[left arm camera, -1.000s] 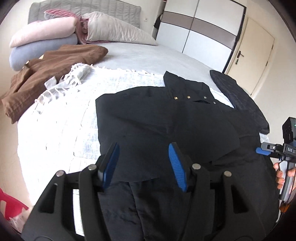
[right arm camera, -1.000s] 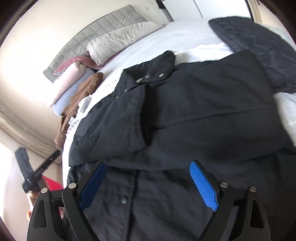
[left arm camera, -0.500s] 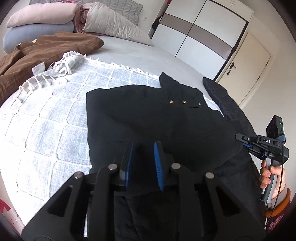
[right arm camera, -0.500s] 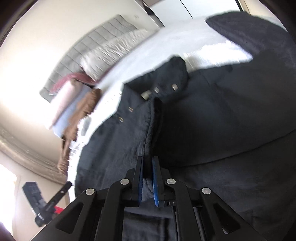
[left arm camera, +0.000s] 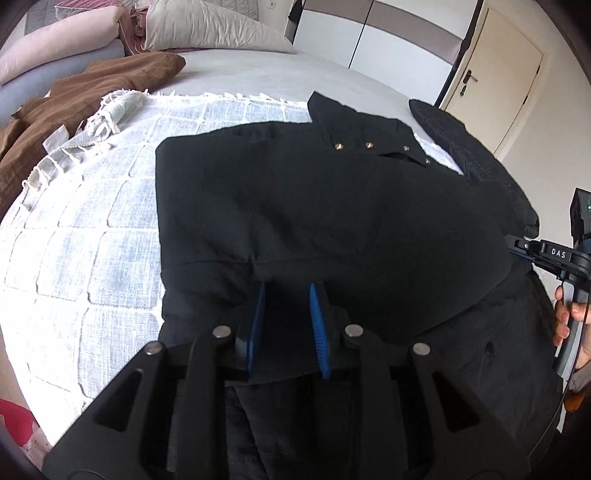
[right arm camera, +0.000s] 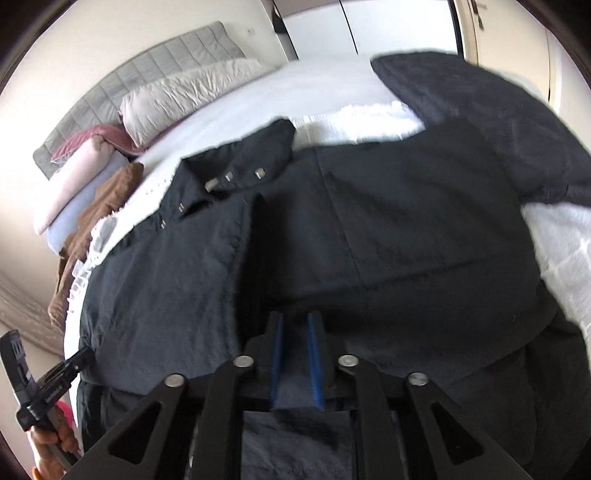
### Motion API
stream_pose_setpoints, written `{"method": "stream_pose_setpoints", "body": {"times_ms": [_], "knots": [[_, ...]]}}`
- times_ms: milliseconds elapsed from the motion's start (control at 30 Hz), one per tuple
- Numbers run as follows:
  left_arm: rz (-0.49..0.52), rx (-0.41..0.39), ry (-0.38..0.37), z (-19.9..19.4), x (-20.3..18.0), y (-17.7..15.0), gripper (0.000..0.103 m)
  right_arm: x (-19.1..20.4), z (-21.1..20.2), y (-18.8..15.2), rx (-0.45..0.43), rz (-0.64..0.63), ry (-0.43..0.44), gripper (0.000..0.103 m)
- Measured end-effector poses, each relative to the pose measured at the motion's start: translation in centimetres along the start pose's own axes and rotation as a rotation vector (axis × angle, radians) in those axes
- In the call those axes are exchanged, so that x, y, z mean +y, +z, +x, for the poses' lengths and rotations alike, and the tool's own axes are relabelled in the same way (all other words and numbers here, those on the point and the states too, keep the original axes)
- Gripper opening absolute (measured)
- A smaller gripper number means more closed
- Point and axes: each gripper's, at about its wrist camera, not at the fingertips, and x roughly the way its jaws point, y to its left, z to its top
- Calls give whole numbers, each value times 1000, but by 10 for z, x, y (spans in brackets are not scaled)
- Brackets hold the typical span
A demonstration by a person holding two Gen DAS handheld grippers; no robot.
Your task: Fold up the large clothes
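Nearest, the left gripper and the right gripper are each nearly closed, pinching the near hem of the black jacket, which lies on the bed over a white woven throw. Both matte sides already look folded inward; I judge the bottom-to-collar fold remains. Beyond lie its brass-snapped collar, a crumpled brown garment and soft pillows.

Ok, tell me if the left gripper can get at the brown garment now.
Probably not: the left gripper is shut on the black coat, and the brown garment lies across the white blanket.
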Motion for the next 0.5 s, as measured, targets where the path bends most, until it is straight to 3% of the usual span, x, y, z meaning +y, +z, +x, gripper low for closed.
{"method": "stream_pose_setpoints", "body": {"times_ms": [33,67,100,200,333,433,500], "knots": [[-6,-21,-14,-4,-1,1,38,10,-5,4,-34,-31,-11,41],[-5,-39,-21,-7,-3,2,41,17,-8,9,-58,-54,-15,55],[1,-54,-23,-9,-5,2,45,31,-12,13,-101,-91,-21,62],[37,-63,-23,-7,-13,1,51,64,-7,21,-158,-175,-19,66],[74,23,4,12,-16,-10,55,93,32,13,-90,-269,-52,66],[117,9,12,14,-18,-16,56,85,60,0,-56,-319,-148,66],[131,6,17,13,-21,-17,57,59,62,-3,-57,-254,-96,66]]}}
